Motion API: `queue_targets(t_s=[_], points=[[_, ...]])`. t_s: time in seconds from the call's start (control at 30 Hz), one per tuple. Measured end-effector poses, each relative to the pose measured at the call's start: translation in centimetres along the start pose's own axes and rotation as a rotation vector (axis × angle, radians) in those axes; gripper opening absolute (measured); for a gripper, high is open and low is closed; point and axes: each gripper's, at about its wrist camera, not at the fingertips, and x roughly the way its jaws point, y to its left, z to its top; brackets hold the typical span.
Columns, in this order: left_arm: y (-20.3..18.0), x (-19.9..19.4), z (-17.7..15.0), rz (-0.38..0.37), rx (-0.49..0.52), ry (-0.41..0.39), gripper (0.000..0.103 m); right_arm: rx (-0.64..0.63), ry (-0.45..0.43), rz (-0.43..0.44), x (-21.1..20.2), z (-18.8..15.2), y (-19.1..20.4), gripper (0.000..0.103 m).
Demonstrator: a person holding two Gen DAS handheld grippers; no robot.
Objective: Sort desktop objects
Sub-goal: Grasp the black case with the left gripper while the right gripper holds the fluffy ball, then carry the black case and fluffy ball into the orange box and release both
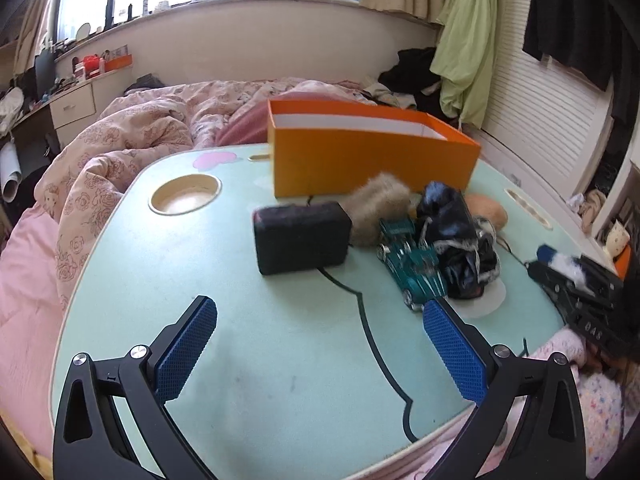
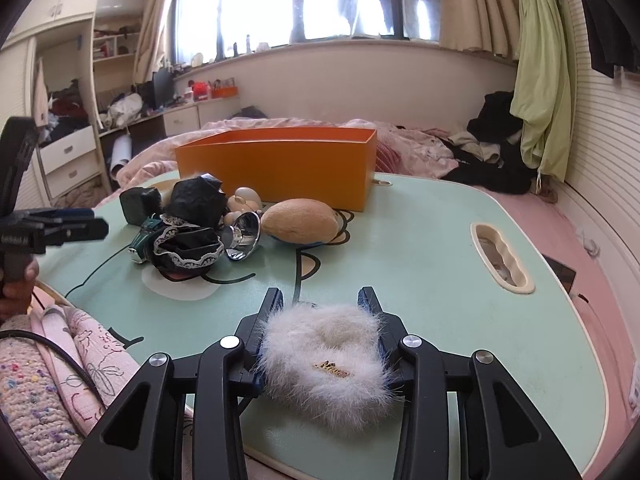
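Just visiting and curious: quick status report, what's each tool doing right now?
Right tool shut on white fur item. Left tool open, empty, above the table. Orange box ahead; toy car and black cloth clutter the approach.

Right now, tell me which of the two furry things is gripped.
The white furry piece with the small gold tag: the right gripper is shut on it. The tan furry one lies free beside the orange box.

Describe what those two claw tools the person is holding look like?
Both are black plastic, with triangular cut-outs and round silver pivot bolts. The left gripper has two fingers faced with blue, finely textured pads. The right gripper is built the same. No sleeve shows.
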Motion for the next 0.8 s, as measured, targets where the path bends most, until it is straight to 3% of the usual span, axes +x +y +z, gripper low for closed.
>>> queue_targets(t_s=[0.13,0.3,0.37,0.43,0.57,0.8], points=[[0.9,1.1,2.9,0.034,-0.045,-0.006,0.103,0.002,0.0,0.001,0.1,0.0,-0.1,0.038],[0.2,4.3,4.0,0.032,-0.012,0.08,0.102,0.002,-0.001,-0.001,0.1,0.0,-0.1,0.038],[-0.2,5.5,3.9,0.058,0.01,0.126,0.094,0.002,-0.001,-0.001,0.1,0.0,-0.1,0.038],[-0.2,6.3,3.5,0.064,0.013,0.163,0.063,0.002,-0.001,-0.001,0.1,0.0,-0.1,0.038],[0.3,5.4,2.7,0.012,-0.009,0.119,0.063,0.001,-0.001,-0.007,0.1,0.1,0.0,0.038],[0.6,1.5,3.2,-0.016,-0.011,0.023,0.063,0.039,0.002,-0.013,-0.5,1.7,-0.2,0.037]])
